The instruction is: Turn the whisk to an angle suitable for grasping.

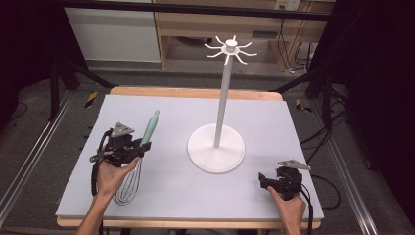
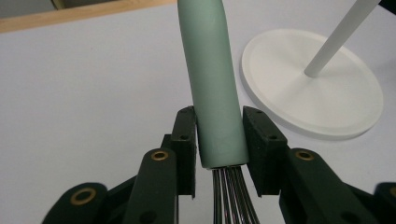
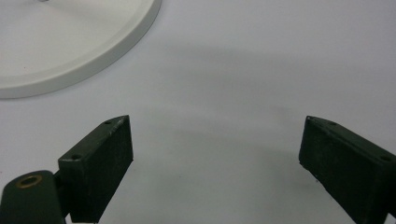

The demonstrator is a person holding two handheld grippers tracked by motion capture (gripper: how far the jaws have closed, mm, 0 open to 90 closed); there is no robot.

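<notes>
A whisk with a pale green handle [image 1: 150, 126] and a wire head [image 1: 128, 185] is held in my left gripper [image 1: 134, 149] at the table's left. The jaws clamp the handle [image 2: 214, 88] at its lower end, just above the wires [image 2: 229, 196]. The handle points away toward the far side and the wire head hangs back over the person's left hand. My right gripper [image 1: 266, 180] rests low near the front right of the table, its jaws [image 3: 215, 158] spread wide with only bare table between them.
A white stand with a round base [image 1: 216, 148], a tall pole [image 1: 222, 98] and a ring of hooks [image 1: 230, 50] at the top rises from the middle of the grey table [image 1: 171, 196]. Its base edge [image 3: 70, 65] lies just ahead of my right gripper.
</notes>
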